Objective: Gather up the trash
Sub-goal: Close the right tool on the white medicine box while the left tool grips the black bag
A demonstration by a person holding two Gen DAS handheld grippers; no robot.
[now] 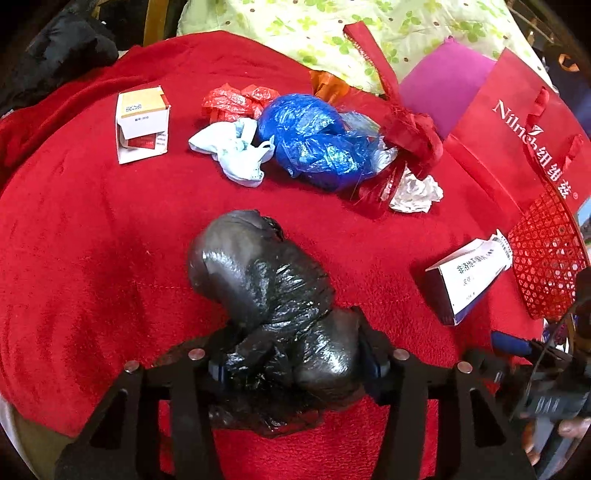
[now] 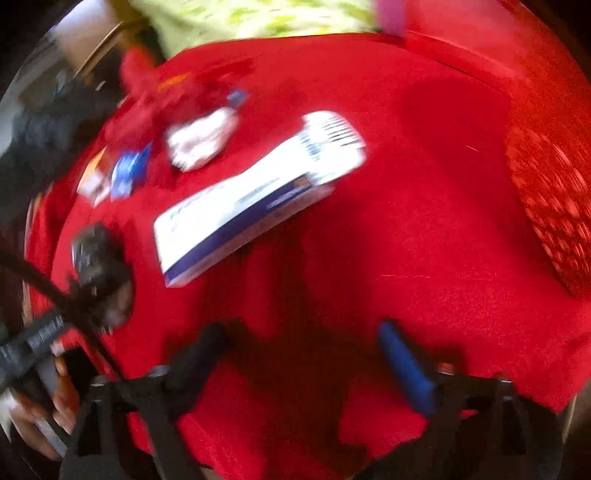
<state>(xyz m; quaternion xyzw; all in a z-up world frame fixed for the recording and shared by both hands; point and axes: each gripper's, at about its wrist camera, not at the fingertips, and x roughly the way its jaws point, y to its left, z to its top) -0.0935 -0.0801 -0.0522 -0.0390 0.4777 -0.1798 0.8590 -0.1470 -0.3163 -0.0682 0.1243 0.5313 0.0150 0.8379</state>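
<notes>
A crumpled black plastic bag (image 1: pixel 258 273) lies on the red cloth (image 1: pixel 92 221), and my left gripper (image 1: pixel 295 363) is shut on its near end. Farther back lie a blue plastic bag (image 1: pixel 314 140), a red plastic wrapper (image 1: pixel 236 101), a pale blue wad (image 1: pixel 236 151), crumpled white paper (image 1: pixel 417 192) and an open white carton (image 1: pixel 142 123). A white and purple medicine box (image 2: pixel 255 192) lies ahead of my right gripper (image 2: pixel 301 330). That gripper is open above bare cloth with nothing between its fingers. The right wrist view is blurred.
A red paper gift bag (image 1: pixel 517 140) and a red mesh basket (image 1: pixel 546 258) stand at the right edge. A red ribbon (image 1: pixel 410 129) lies by the blue bag. Green-patterned fabric (image 1: pixel 295 26) and a purple sheet (image 1: pixel 443 85) lie behind. A hand (image 2: pixel 37 417) shows at the lower left.
</notes>
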